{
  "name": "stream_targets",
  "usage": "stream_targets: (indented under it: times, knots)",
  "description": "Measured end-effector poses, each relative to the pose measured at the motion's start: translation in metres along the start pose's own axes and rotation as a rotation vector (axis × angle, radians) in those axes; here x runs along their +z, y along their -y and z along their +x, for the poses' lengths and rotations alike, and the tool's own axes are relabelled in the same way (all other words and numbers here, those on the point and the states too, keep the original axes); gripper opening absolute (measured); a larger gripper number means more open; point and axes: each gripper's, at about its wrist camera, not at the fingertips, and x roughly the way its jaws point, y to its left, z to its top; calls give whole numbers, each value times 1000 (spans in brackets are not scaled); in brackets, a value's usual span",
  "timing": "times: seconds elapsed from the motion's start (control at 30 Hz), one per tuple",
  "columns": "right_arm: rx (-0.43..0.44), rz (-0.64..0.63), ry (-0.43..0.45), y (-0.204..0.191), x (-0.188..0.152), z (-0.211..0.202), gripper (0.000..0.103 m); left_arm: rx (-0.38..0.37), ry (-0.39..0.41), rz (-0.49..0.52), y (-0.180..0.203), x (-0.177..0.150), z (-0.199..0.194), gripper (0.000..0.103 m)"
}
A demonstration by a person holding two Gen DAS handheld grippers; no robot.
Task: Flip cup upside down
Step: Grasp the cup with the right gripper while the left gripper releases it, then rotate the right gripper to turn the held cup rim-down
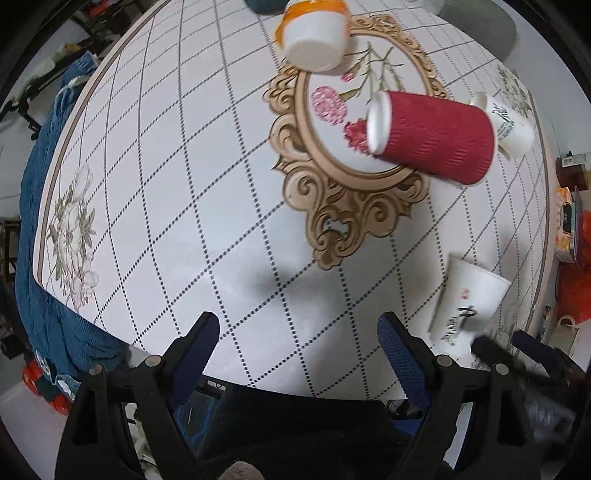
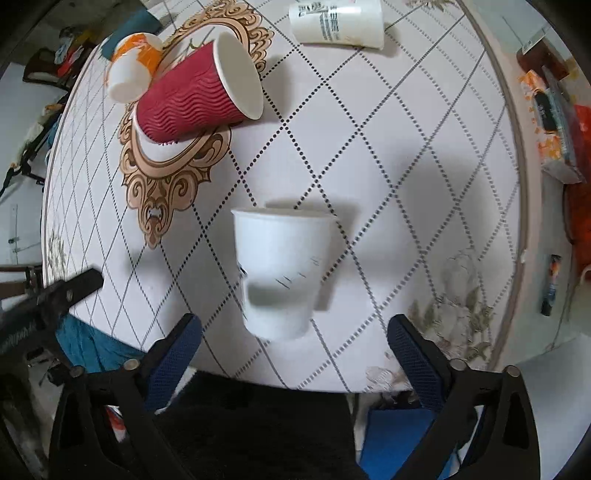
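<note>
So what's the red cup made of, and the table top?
The red cup looks like matte paper: wavy ridges outside, plain white inside. The table top seems to be a smooth, slightly shiny printed cover, probably plastic or oilcloth; it shows soft glare, and its pattern lies flat.

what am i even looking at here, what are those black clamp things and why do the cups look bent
A person holds two hand-held clamps, each with a wide-angle camera looking down along its two fingers; that lens bends everything. One picture is from the left gripper, the other from the right gripper. Below is a round table with a printed cloth. On it stand four paper cups, all bottom up: a red cup, an orange cup, a printed white cup, and a plain white cup just ahead of the right fingers. Both grippers are open and hold nothing.
</note>
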Motion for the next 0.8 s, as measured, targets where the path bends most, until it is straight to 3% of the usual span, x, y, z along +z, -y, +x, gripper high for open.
stream_targets:
  times: [0.17, 0.27, 0.7, 0.8]
  knots:
    - [10, 58, -22, -1, 9, 24, 66, -1, -3, -3, -9, -7, 3, 87]
    - [8, 74, -20, -2, 11, 28, 60, 0, -3, -1, -13, -9, 4, 87]
    - [-7, 98, -7, -8, 9, 22, 60, 0, 6, 16, -17, -14, 0, 87]
    - [15, 121, -6, -5, 9, 17, 65, -2, 9, 18, -16, -14, -1, 87]
